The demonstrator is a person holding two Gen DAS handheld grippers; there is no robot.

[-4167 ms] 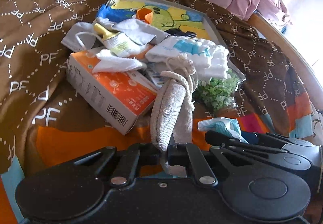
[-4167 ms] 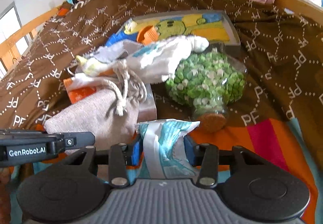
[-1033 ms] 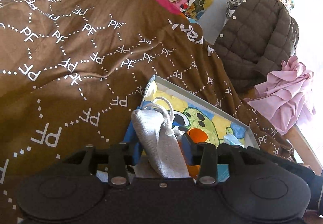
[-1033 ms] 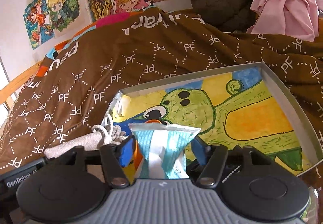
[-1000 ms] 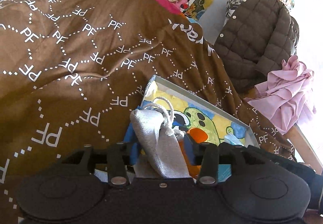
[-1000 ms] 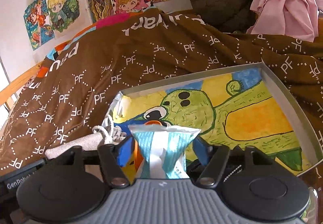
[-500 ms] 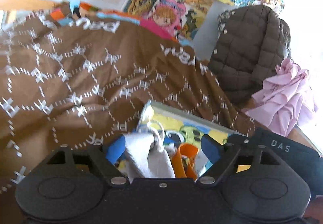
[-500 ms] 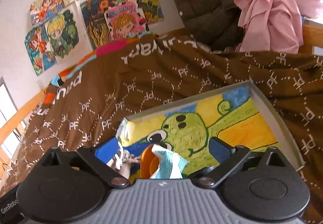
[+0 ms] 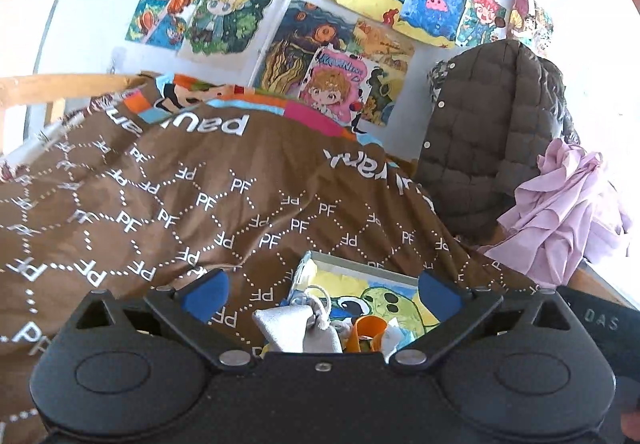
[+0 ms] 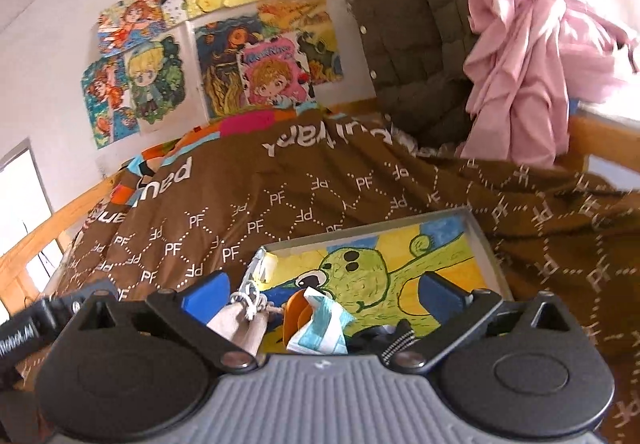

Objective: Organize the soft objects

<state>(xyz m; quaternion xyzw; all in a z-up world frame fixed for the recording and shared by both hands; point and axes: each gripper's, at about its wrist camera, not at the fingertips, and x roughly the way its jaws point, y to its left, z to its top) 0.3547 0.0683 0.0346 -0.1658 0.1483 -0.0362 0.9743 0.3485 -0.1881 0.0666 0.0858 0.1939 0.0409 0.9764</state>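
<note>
A: Left side, please.
B: Left gripper (image 9: 322,292) has its jaws spread wide and nothing between them. Below it, the grey pouch (image 9: 298,330) lies at the near left corner of the box (image 9: 352,264), drawstring on top, free of both fingers.

A: Middle?
B: An orange piece (image 9: 366,334) sits just right of the pouch. The box rests on the brown blanket (image 9: 200,204); its floor carries a green cartoon figure.

A: Right side?
B: Right gripper (image 10: 322,292) is likewise wide open, holding nothing. The blue-and-white packet (image 10: 320,328) lies in the box beside the orange piece, clear of both fingers. Farther right, a dark jacket (image 10: 420,36) and a pink cloth (image 10: 528,76) hang behind the bed.
</note>
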